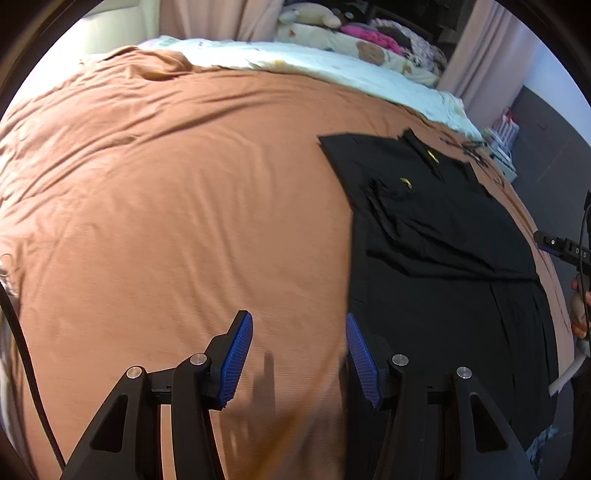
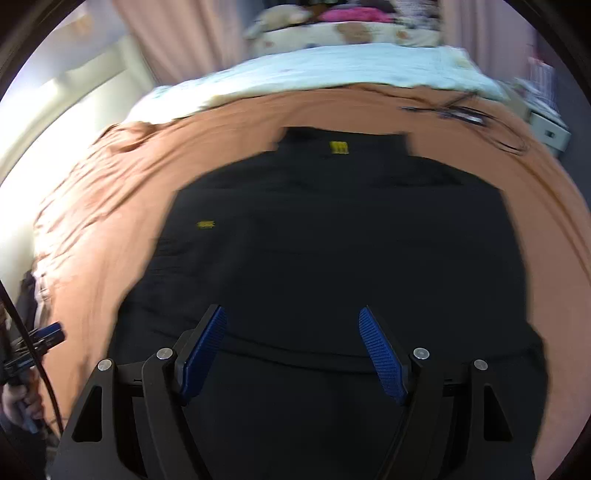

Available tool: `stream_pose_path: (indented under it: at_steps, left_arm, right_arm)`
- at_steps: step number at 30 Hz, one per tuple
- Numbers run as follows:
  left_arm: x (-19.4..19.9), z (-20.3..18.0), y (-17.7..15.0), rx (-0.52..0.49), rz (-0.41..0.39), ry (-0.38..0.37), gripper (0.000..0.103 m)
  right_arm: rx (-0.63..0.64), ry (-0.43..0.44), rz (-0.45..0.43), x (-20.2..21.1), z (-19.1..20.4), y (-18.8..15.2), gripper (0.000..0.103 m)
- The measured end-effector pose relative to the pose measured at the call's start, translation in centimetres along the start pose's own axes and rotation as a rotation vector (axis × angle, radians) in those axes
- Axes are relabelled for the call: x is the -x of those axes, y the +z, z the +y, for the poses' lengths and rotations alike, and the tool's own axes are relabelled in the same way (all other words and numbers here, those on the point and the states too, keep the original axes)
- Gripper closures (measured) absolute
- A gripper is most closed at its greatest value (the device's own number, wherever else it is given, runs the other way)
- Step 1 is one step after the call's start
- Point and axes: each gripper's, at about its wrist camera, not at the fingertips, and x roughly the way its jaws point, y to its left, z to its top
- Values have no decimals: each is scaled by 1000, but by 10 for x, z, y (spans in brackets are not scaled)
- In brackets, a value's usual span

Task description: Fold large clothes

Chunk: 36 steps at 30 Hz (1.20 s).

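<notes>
A large black garment (image 1: 443, 236) with small yellow marks lies flat on the brown bedspread (image 1: 166, 206), partly folded, its collar at the far end. My left gripper (image 1: 299, 321) is open and empty, above the bedspread at the garment's left edge. In the right wrist view the garment (image 2: 332, 240) fills the middle, and my right gripper (image 2: 291, 314) is open and empty above its near part. The other gripper shows at the left edge of that view (image 2: 33, 347) and at the right edge of the left wrist view (image 1: 565, 251).
A pale sheet (image 1: 332, 70) and pillows with stuffed toys (image 1: 332, 26) lie at the bed's far end. Dark cables (image 2: 465, 114) lie on the bedspread beyond the collar. Pink curtains (image 2: 177, 37) hang behind. A small white cabinet (image 2: 546, 129) stands at the far right.
</notes>
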Motion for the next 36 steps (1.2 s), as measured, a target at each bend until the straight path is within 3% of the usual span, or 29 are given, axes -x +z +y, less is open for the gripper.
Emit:
stream_pose_path:
  at_steps: [5,10,16,26,31,32,34,36]
  left_arm:
    - [-14,-17,-7,-23,29,-4,48]
    - [-23,-25,-6,-31,48,11,48]
    - [-39,-31,-6,-39,76,35,48]
    - [-73,-34,-13,-38,130,67,48]
    - [-69,-31,-17,-26,127,66,48]
    - [-67,-31,-19,-22,127,65,48]
    - [-61,-30,-24,-17,127,62,48]
    - [-54,-30,-32,-16,126,59,48]
  right_arm:
    - [-78,-135,-12,10,-58,-19,33]
    - [-179,-222,20,-3,-104,-31,60]
    - [-263,-273,60,-33,-131,-39,74]
    - [-269,-309,49,-66,-139,-18,74]
    - [-314,-333,75,-65,-154,-12,72]
    - [-321,-323,75,-62,-155,-12,70]
    - [-315,-294,77,-53,-152,-18,52]
    - [-279,-262,72,-43,-151,-26,47]
